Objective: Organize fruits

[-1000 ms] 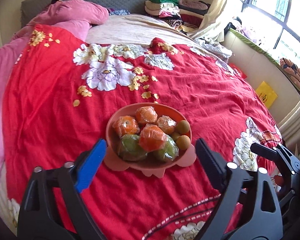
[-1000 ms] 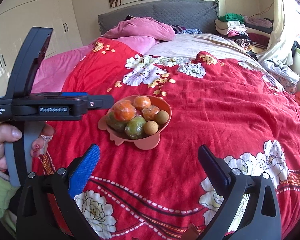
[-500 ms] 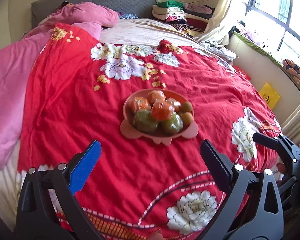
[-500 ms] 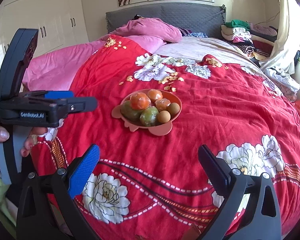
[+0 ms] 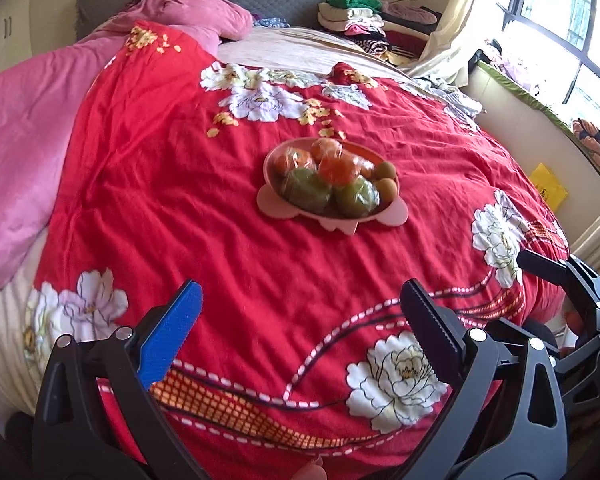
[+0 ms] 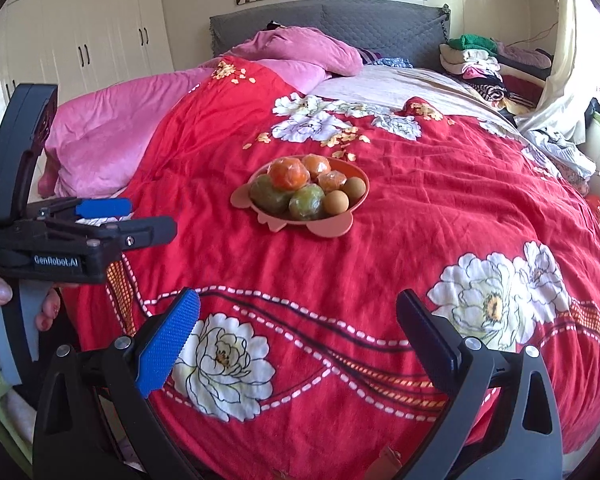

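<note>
Both claws, left (image 5: 300,320) and right (image 6: 296,320), farther back from the fruit bowl (image 6: 340,224) than before.

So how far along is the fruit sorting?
Looks finished: the fruits sit piled in the pink bowl on the red bedspread. Nothing is in hand; left claw and right claw are open and empty. No loose fruit visible.

Fruits (image 6: 300,188) piled in a bowl (image 6: 324,228) mid-bed, on the quilt (image 6: 420,220); blanket (image 6: 112,120) left of it, headboard (image 6: 340,20) and pillow (image 6: 300,48) behind, folded clothes (image 6: 476,60) at back right; both hand-held grippers, left (image 5: 300,324) and right (image 6: 296,320), before the bowl, well apart from it.
</note>
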A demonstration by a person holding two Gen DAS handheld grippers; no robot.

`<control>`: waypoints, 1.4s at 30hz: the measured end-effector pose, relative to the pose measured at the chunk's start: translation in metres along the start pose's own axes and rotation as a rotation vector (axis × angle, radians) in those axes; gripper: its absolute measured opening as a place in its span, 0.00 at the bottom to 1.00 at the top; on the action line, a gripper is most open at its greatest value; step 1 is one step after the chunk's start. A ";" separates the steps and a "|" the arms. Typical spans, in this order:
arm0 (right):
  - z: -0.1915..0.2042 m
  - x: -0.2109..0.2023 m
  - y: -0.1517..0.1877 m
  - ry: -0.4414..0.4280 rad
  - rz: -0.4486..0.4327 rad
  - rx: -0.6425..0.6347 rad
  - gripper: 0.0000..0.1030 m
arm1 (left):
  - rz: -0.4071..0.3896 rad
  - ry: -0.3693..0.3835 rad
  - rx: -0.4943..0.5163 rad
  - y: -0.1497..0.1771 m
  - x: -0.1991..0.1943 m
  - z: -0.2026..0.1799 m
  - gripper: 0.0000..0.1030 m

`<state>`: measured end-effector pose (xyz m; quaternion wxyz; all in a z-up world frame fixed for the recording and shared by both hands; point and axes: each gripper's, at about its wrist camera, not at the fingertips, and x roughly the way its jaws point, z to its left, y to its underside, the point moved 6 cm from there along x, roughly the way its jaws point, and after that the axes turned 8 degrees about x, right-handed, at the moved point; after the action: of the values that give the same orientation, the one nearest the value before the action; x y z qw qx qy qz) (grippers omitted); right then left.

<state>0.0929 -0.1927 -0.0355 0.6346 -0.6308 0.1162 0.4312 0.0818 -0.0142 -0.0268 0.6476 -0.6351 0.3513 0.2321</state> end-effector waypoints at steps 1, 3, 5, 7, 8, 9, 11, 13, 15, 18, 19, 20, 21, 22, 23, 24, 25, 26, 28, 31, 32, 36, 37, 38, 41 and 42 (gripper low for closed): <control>0.000 0.000 0.001 0.002 0.001 0.001 0.95 | 0.000 0.003 -0.011 0.003 0.000 0.000 0.90; -0.002 0.001 0.005 0.007 0.005 0.006 0.95 | 0.002 0.007 -0.023 0.010 0.001 -0.001 0.90; -0.003 0.002 0.007 0.011 0.009 0.008 0.95 | 0.012 0.009 -0.014 0.016 0.003 -0.004 0.90; -0.004 0.002 0.009 0.014 0.009 0.010 0.95 | 0.018 0.007 -0.007 0.021 0.005 -0.006 0.90; -0.004 0.002 0.009 0.013 0.008 0.009 0.95 | 0.022 0.007 -0.005 0.022 0.006 -0.007 0.90; -0.004 0.003 0.010 0.013 0.010 0.007 0.95 | 0.028 0.005 -0.005 0.025 0.008 -0.007 0.90; -0.006 0.004 0.011 0.023 0.010 0.004 0.95 | 0.036 0.007 -0.006 0.029 0.011 -0.008 0.90; -0.009 0.005 0.013 0.025 0.013 0.013 0.95 | 0.042 0.010 -0.004 0.032 0.013 -0.010 0.90; -0.011 0.007 0.016 0.024 0.018 0.024 0.95 | 0.043 0.007 0.000 0.033 0.014 -0.011 0.90; -0.010 0.010 0.020 0.019 0.027 0.026 0.95 | 0.045 0.007 0.002 0.034 0.016 -0.012 0.90; -0.010 0.011 0.021 0.020 0.032 0.027 0.95 | 0.046 0.005 0.003 0.034 0.017 -0.012 0.90; -0.011 0.012 0.021 0.021 0.033 0.029 0.95 | 0.045 0.003 0.001 0.034 0.017 -0.011 0.90; -0.011 0.013 0.021 0.022 0.034 0.031 0.95 | 0.044 0.004 0.000 0.034 0.017 -0.011 0.90; -0.011 0.013 0.022 0.024 0.035 0.033 0.95 | 0.042 0.004 -0.001 0.034 0.016 -0.011 0.90; -0.011 0.013 0.021 0.026 0.035 0.033 0.95 | 0.040 0.004 0.000 0.034 0.016 -0.011 0.91; -0.011 0.013 0.021 0.025 0.033 0.033 0.95 | 0.042 0.004 0.002 0.034 0.017 -0.011 0.90; -0.011 0.012 0.021 0.025 0.031 0.034 0.95 | 0.042 0.004 0.001 0.034 0.017 -0.011 0.90; -0.012 0.012 0.021 0.025 0.030 0.035 0.95 | 0.042 0.004 0.000 0.034 0.017 -0.011 0.90; -0.013 0.013 0.021 0.029 0.029 0.040 0.95 | 0.044 0.004 0.002 0.035 0.017 -0.011 0.90; -0.015 0.012 0.020 0.032 0.028 0.044 0.95 | 0.046 0.003 0.003 0.035 0.018 -0.011 0.90; -0.015 0.012 0.020 0.032 0.027 0.044 0.95 | 0.046 0.004 0.005 0.035 0.018 -0.011 0.90; -0.015 0.012 0.020 0.032 0.026 0.045 0.95 | 0.048 -0.002 0.004 0.035 0.018 -0.011 0.90; -0.015 0.012 0.020 0.031 0.025 0.045 0.95 | 0.048 -0.003 0.004 0.035 0.018 -0.010 0.90; -0.016 0.011 0.020 0.032 0.025 0.046 0.95 | 0.048 -0.002 0.004 0.035 0.018 -0.011 0.90; -0.016 0.011 0.020 0.031 0.025 0.044 0.95 | 0.050 0.003 0.007 0.035 0.018 -0.011 0.90; -0.016 0.011 0.019 0.032 0.025 0.044 0.95 | 0.051 0.002 0.007 0.035 0.019 -0.011 0.90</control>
<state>0.0928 -0.2060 -0.0599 0.6409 -0.6220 0.1438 0.4263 0.0655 -0.0250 -0.0635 0.6433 -0.6238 0.3691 0.2468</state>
